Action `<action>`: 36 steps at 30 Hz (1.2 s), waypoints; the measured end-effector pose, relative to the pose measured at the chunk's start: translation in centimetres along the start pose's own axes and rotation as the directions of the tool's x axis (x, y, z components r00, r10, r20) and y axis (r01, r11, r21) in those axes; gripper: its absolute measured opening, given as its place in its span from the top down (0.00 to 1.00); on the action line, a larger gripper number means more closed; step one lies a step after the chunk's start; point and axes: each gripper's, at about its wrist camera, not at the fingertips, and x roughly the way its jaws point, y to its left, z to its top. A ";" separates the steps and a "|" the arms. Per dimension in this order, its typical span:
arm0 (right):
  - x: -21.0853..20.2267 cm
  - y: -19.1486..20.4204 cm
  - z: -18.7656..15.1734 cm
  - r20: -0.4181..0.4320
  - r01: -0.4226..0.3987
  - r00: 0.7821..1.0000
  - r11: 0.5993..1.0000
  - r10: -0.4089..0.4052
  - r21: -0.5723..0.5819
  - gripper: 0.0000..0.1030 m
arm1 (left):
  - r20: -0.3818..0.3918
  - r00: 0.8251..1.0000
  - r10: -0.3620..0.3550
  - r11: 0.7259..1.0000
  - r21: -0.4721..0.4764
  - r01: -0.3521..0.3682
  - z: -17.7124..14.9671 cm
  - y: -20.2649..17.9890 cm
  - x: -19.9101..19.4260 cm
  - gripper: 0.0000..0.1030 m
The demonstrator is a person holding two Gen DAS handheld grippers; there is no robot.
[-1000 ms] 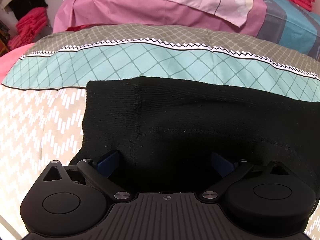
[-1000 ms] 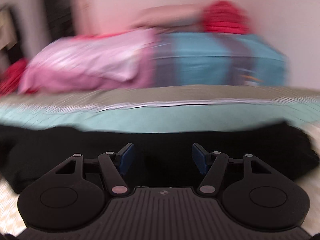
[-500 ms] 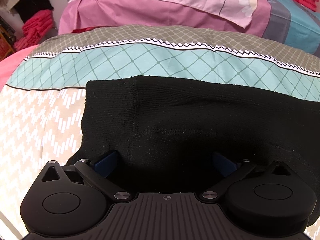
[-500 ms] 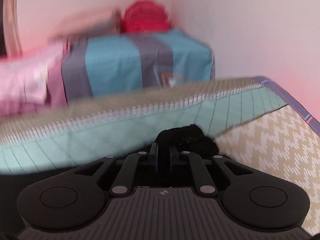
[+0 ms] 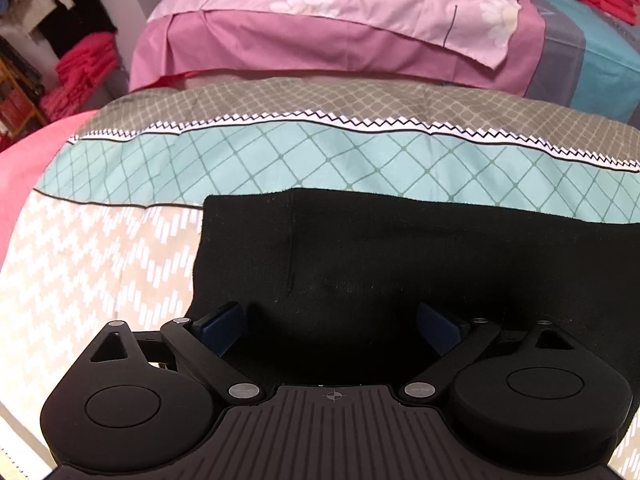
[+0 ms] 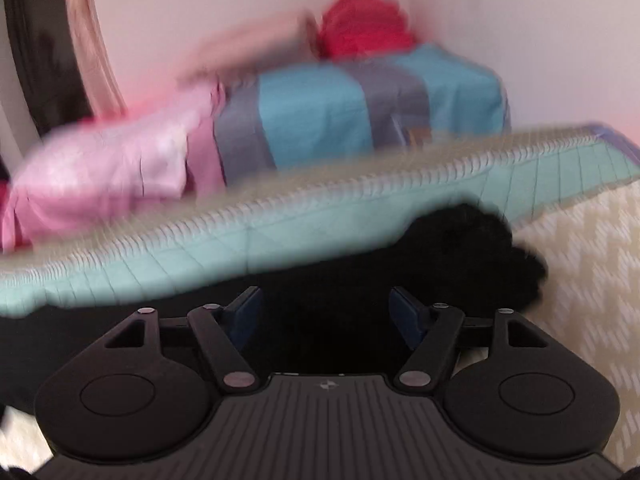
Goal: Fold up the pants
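Both grippers tilt down over the black pants (image 5: 400, 264) spread on the bed (image 5: 80, 264). The left gripper (image 5: 332, 326) stands released; the right gripper (image 6: 326, 312) is opening, fabric between its jaws, bunched near the bed's right edge.

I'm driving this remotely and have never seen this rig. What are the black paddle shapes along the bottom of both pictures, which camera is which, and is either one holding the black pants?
Those shapes are hand-held two-finger grippers; each carries a camera looking along its blue-padded fingers. One picture is from the left gripper, the other from the right gripper. The black pants lie flat on a patterned bedspread, with pink bedding behind. The left jaws stand wide over the fabric, gripping nothing. The right jaws are opening above a bunched end of the pants; fabric lies between the pads, but they do not press it. That view is blurred.
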 end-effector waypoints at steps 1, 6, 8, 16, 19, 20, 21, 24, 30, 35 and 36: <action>-0.2 -0.8 -0.2 0.019 0.042 0.999 0.998 -0.043 0.038 0.61 | -0.025 1.000 0.012 1.000 0.003 -0.012 -0.1 0.0 0.6 0.00; -5.9 2.7 0.2 0.126 -0.052 0.991 0.997 0.044 0.062 0.27 | -0.040 0.999 -0.035 0.999 -0.005 0.034 -0.4 1.0 1.1 0.00; -7.6 6.6 -0.9 0.047 -0.320 0.946 0.948 0.319 -0.007 0.22 | 0.006 0.998 -0.061 0.998 -0.005 0.061 -0.4 1.2 0.0 0.00; -5.3 23.8 -9.7 -0.309 -0.776 0.621 0.619 0.720 -0.119 0.24 | 0.052 0.992 -0.115 0.989 0.094 0.110 0.2 -0.7 2.3 0.00; -2.9 25.9 -10.0 -0.276 -0.802 0.587 0.593 0.761 -0.072 0.24 | 0.070 0.988 -0.139 0.986 0.107 0.131 -0.3 -0.5 2.4 0.00; -2.1 26.2 -9.7 -0.244 -0.796 0.597 0.601 0.764 -0.066 0.26 | 0.075 0.986 -0.146 0.984 0.118 0.137 -0.4 -0.4 2.3 0.00; -1.7 26.5 -9.3 -0.203 -0.792 0.605 0.609 0.770 -0.046 0.26 | 0.081 0.985 -0.152 0.982 0.128 0.141 -0.6 -0.3 2.3 0.00; 0.8 27.0 -9.0 -0.199 -0.816 0.544 0.569 0.815 0.099 0.24 | 0.091 0.983 -0.159 0.979 0.144 0.145 -0.9 -0.3 2.3 0.00; 1.3 26.7 -9.1 -0.400 -0.893 0.352 0.431 0.846 0.126 0.24 | 0.094 0.980 -0.175 0.975 0.153 0.159 -1.3 0.0 2.1 0.00; 3.8 26.8 -8.9 -0.273 -0.877 0.284 0.364 0.919 0.312 0.23 | 0.101 0.980 -0.171 0.976 0.154 0.154 -1.5 -0.1 2.0 0.00; 3.7 27.8 -9.2 -0.347 -0.896 0.208 0.320 0.915 0.308 0.20 | 0.099 0.980 -0.171 0.976 0.156 0.155 -1.5 -0.1 2.0 0.00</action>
